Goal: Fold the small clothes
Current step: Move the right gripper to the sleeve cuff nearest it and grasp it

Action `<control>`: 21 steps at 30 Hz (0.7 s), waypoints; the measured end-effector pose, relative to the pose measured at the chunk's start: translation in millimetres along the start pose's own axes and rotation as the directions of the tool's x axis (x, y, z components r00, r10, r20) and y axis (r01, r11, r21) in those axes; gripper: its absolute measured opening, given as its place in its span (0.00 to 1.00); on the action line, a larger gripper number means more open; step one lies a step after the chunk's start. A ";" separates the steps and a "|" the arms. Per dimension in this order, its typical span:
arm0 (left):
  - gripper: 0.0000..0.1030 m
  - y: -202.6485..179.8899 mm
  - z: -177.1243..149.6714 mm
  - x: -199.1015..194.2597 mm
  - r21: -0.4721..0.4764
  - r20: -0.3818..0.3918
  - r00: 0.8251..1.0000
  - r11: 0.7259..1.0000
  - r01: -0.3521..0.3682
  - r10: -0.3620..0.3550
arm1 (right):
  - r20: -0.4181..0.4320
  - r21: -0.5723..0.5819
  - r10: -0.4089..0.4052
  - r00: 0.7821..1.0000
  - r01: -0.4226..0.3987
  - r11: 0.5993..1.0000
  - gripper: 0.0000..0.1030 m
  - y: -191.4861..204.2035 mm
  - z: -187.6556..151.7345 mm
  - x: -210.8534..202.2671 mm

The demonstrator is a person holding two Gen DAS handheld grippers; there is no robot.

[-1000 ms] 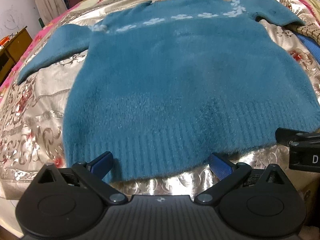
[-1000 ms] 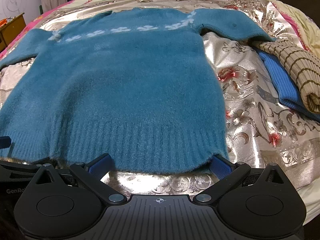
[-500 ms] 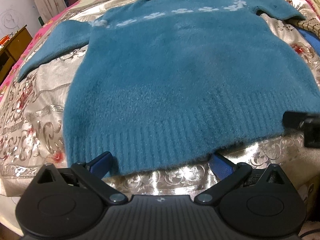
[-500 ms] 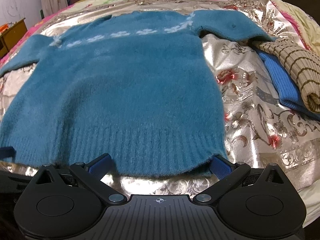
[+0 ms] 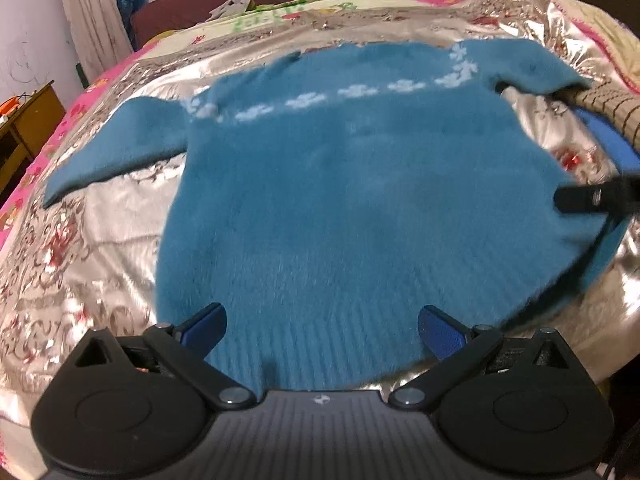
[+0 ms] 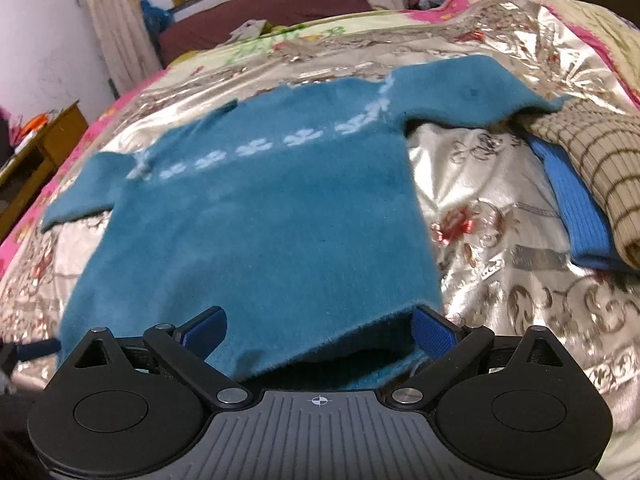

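A teal fuzzy sweater with a row of white flowers lies spread on the silver patterned bedspread; it also shows in the right wrist view. My left gripper stands wide open with the ribbed hem between its blue pads. My right gripper is also wide open, over the hem's right corner, which is raised off the bed with a dark gap under it. The right gripper's finger shows at the right edge of the left wrist view.
A folded tan striped garment lies on a blue one at the bed's right. A wooden table stands left of the bed. A dark red headboard and curtains are at the far end.
Both grippers have moved forward over the hem and tilted up. The hem's right corner has lifted off the bedspread. The jaws have stayed open.
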State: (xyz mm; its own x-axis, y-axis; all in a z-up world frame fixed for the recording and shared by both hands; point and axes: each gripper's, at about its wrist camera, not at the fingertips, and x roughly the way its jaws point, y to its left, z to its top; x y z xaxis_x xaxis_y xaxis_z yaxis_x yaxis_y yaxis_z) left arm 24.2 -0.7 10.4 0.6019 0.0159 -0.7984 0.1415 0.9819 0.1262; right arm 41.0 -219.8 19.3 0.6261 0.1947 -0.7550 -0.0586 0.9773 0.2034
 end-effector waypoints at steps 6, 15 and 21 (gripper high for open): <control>1.00 5.9 2.0 -3.6 -0.008 0.007 1.000 1.000 0.019 -0.019 | -0.069 -0.074 0.036 0.997 -0.041 0.996 0.96 0.2 -18.8 -13.3; 1.00 5.8 8.3 -5.0 -0.023 0.052 0.997 0.998 0.061 -0.060 | -0.013 -0.046 0.052 0.999 -0.053 0.998 0.97 -6.5 -10.7 -21.5; 1.00 0.6 -2.7 21.8 0.006 -0.040 0.998 0.998 0.055 -0.055 | -0.135 -0.066 -0.026 0.991 0.017 0.998 0.95 -5.0 -25.7 16.9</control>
State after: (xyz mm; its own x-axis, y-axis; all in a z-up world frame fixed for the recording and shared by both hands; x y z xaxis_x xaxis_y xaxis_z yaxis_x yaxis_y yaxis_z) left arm 35.3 0.8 -8.6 0.5615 -0.0306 -0.8269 0.1794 0.9800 0.0856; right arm 31.9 -219.3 -10.6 0.5167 0.1790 -0.8372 -0.0997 0.9838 0.1488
